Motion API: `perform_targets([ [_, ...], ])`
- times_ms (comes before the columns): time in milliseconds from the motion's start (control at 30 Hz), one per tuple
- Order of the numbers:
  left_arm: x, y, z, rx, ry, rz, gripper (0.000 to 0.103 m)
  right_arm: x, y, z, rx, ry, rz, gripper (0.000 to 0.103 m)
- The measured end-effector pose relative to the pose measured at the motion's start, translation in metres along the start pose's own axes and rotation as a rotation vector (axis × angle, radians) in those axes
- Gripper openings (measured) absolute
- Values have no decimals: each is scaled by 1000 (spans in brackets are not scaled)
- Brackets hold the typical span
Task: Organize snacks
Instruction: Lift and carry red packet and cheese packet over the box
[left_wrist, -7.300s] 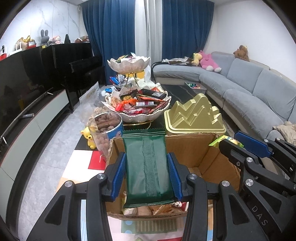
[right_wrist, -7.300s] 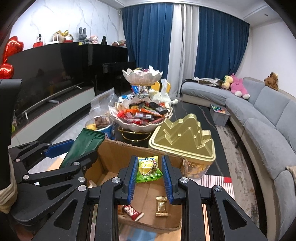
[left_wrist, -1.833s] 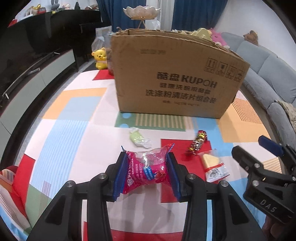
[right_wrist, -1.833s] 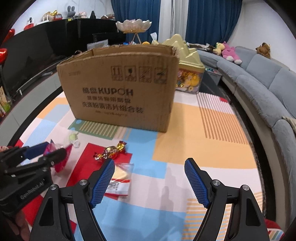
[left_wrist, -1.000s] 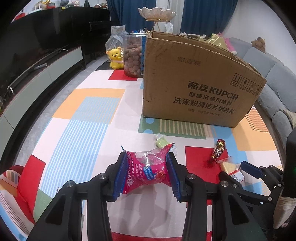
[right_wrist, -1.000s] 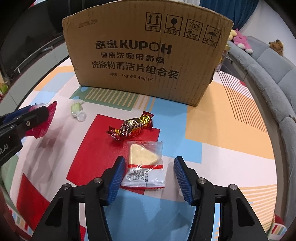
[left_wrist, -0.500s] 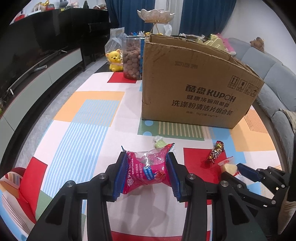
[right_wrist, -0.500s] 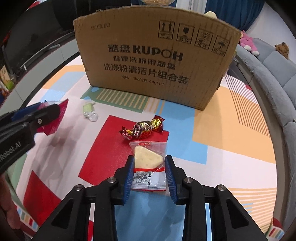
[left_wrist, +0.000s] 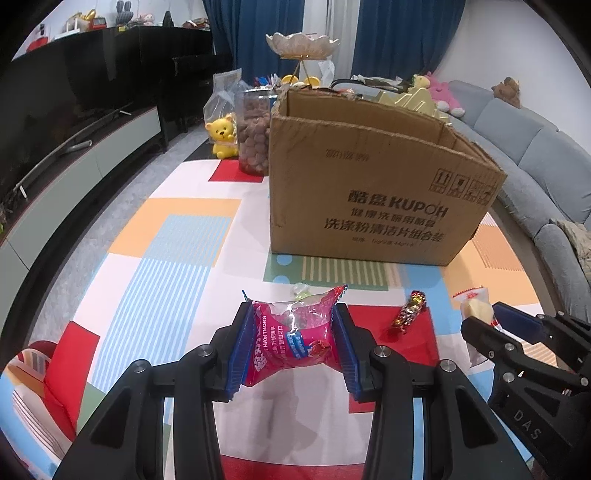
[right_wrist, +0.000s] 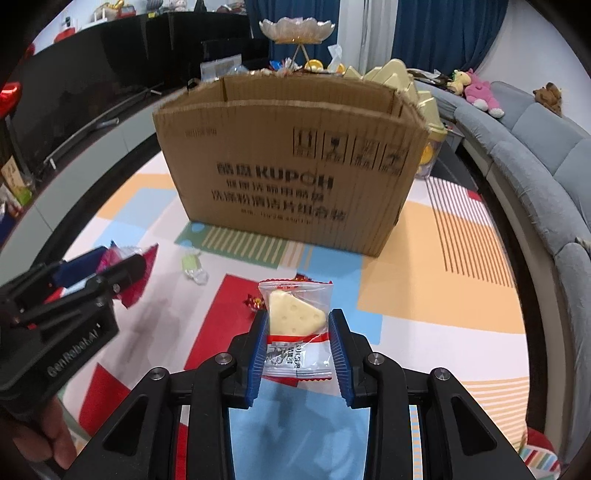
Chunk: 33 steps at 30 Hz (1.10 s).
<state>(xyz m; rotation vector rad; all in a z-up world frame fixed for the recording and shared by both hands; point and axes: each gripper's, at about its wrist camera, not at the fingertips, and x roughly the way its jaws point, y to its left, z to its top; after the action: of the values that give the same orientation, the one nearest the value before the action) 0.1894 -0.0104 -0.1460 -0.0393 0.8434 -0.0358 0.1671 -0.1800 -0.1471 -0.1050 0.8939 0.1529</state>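
My left gripper (left_wrist: 291, 345) is shut on a pink hawthorn snack packet (left_wrist: 295, 334), held above the patterned mat. My right gripper (right_wrist: 298, 341) is shut on a clear packet with a cheese-shaped wedge (right_wrist: 295, 314), lifted off the mat. The open cardboard box (left_wrist: 369, 192) stands ahead of both grippers; it fills the middle of the right wrist view as the box (right_wrist: 291, 166). On the mat lie a red-foil candy (left_wrist: 408, 317) and a small green wrapped candy (right_wrist: 194, 266). The right gripper shows at the lower right in the left wrist view, with the cheese packet (left_wrist: 476, 308) in it.
Behind the box stand a jar of brown snacks (left_wrist: 253, 136), a yellow bear figure (left_wrist: 221, 138), a gold mountain-shaped tin (right_wrist: 399, 83) and a tiered snack bowl (left_wrist: 301, 46). A grey sofa (left_wrist: 535, 155) runs along the right, a dark TV unit (left_wrist: 74, 122) along the left.
The right gripper closed on the cheese packet and lifted it off the mat. The left gripper kept its hold on the pink packet and barely moved.
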Motion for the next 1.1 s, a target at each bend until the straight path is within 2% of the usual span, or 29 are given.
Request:
perform_targets([
  [600, -27, -16, 32, 10, -49, 3, 43, -41, -9, 38, 10, -117, -6, 34],
  [1100, -54, -24, 83, 22, -128, 19, 43, -69, -18, 78, 32, -207, 22, 34],
])
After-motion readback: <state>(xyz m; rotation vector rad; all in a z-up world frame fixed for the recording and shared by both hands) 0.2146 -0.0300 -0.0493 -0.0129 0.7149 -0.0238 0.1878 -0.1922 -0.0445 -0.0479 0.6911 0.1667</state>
